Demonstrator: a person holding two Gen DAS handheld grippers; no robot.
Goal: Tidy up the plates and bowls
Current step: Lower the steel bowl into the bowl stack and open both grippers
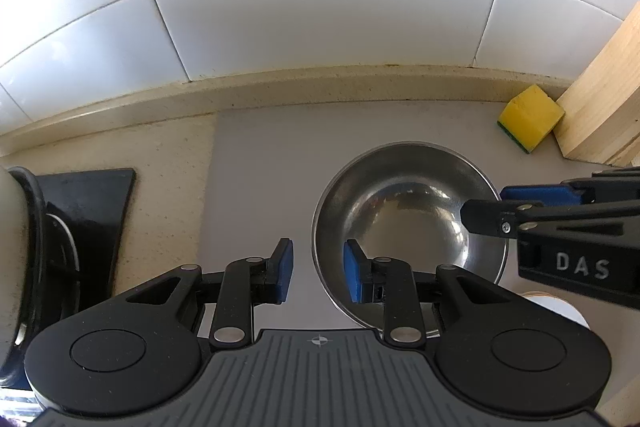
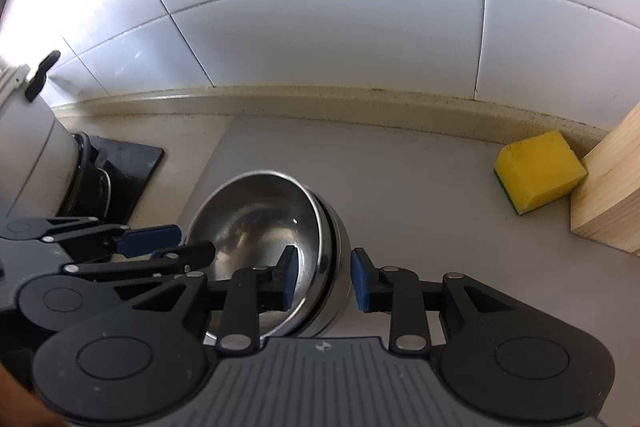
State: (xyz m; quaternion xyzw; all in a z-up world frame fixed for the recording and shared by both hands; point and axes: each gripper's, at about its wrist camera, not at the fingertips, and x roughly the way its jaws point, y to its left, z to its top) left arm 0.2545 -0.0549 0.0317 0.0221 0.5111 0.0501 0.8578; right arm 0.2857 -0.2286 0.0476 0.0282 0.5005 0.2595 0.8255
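Note:
A steel bowl (image 1: 408,211) sits on a grey mat (image 1: 264,167). In the right wrist view it (image 2: 256,223) rests nested in a second steel bowl (image 2: 338,291) under it. My left gripper (image 1: 319,271) straddles the bowl's left rim, one pad inside and one outside, and mat shows between the outer pad and the rim. It (image 2: 188,243) enters from the left in the right wrist view. My right gripper (image 2: 325,279) has the right wall of the nested bowls between its pads, the outer pad against the lower bowl. Seen from the left wrist, it (image 1: 492,205) pinches the right rim.
A yellow sponge (image 1: 530,117) lies at the back right against a wooden block (image 1: 604,99). A black base (image 1: 88,207) with a white appliance (image 2: 32,147) stands to the left. The tiled wall is close behind. A white round object (image 1: 560,311) shows under the right gripper.

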